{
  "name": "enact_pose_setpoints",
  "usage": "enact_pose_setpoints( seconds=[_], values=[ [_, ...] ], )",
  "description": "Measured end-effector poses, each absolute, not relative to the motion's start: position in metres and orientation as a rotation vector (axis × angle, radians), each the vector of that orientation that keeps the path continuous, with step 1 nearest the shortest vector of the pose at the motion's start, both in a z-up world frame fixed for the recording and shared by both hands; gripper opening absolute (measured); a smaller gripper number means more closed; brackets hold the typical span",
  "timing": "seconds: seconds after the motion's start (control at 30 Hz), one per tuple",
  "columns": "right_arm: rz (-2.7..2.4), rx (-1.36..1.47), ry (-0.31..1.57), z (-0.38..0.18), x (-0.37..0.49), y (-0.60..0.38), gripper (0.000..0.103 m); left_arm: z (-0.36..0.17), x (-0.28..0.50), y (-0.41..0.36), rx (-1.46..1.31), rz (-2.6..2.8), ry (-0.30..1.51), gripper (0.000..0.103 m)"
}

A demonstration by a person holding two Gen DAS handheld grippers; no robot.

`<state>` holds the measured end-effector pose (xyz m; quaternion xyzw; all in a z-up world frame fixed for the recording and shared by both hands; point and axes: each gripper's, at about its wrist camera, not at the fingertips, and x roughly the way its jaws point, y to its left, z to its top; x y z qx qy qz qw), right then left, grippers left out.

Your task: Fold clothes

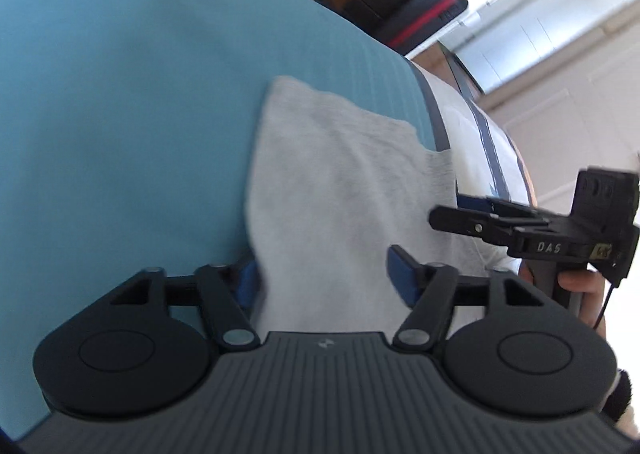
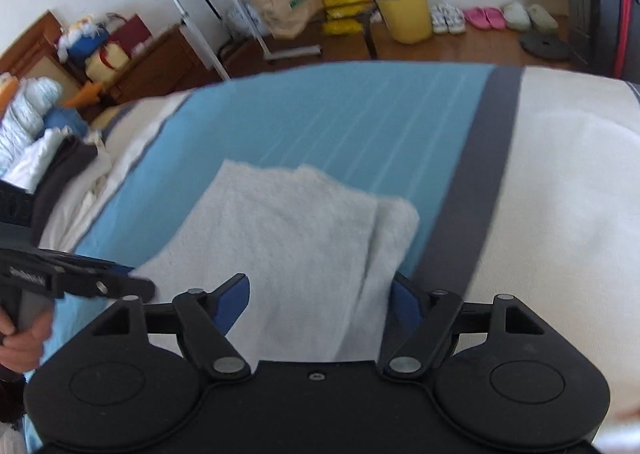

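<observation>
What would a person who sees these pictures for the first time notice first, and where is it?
The eye lands first on the pale grey folded garment, lying in the middle of the blue stripe of the bedspread. Next come the two black grippers with blue fingers: the right gripper and the left gripper both hover open at the garment's near edge. In the background of the right wrist view, a yellow bucket stands on the wooden floor.

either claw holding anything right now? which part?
Nothing held. The left claw and right claw are both open, fingers spread over the folded grey garment, which lies flat on the blue bedcover.
</observation>
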<state>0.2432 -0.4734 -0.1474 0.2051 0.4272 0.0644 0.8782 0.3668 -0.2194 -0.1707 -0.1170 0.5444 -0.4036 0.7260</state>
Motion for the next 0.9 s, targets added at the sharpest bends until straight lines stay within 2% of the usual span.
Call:
enact_pose_setpoints(
  seconds=[0.03,0.07,0.1,0.13,0.2,0.27,0.3,0.33,0.4,0.63,0.7,0.73,0.9],
  values=[
    [0.132,0.428,0.877,-0.148,0.244,-0.472,0.066,-0.171,0.372,-0.223,-0.279,-0.880,1.193,0.072],
    [0.130,0.429,0.863,-0.148,0.246,-0.471,0.037,-0.172,0.378,-0.227,-0.300,-0.869,1.185,0.072],
    [0.128,0.426,0.849,-0.149,0.247,-0.469,0.022,-0.172,0.383,-0.231,-0.320,-0.859,1.177,0.072],
    [0.125,0.394,0.837,-0.146,0.246,-0.465,0.012,-0.173,0.389,-0.235,-0.341,-0.848,1.169,0.072],
    [0.137,0.320,0.776,-0.134,0.241,-0.456,0.011,-0.176,0.389,-0.234,-0.411,-0.789,1.119,0.071],
    [0.187,0.288,0.701,-0.120,0.232,-0.451,0.011,-0.175,0.381,-0.238,-0.376,-0.805,1.081,0.063],
    [0.211,0.273,0.673,-0.113,0.227,-0.449,0.011,-0.171,0.373,-0.242,-0.320,-0.837,1.066,0.039],
    [0.224,0.247,0.658,-0.106,0.222,-0.447,0.011,-0.168,0.366,-0.247,-0.264,-0.869,1.051,0.009],
    [0.240,0.194,0.642,-0.096,0.213,-0.444,0.010,-0.156,0.344,-0.245,-0.220,-0.930,0.981,0.006],
    [0.236,0.153,0.654,-0.070,0.176,-0.443,0.010,-0.095,0.262,-0.189,-0.359,-0.981,0.706,0.006],
    [0.266,0.136,0.677,-0.063,0.159,-0.440,0.011,-0.088,0.228,-0.175,-0.333,-0.992,0.673,0.006],
    [0.287,0.119,0.718,-0.061,0.149,-0.437,0.015,-0.088,0.211,-0.171,-0.311,-0.999,0.670,0.006],
    [0.222,0.136,0.890,-0.072,0.098,-0.432,0.019,-0.109,0.133,-0.158,-0.154,-0.999,0.683,0.008]
  ],
)
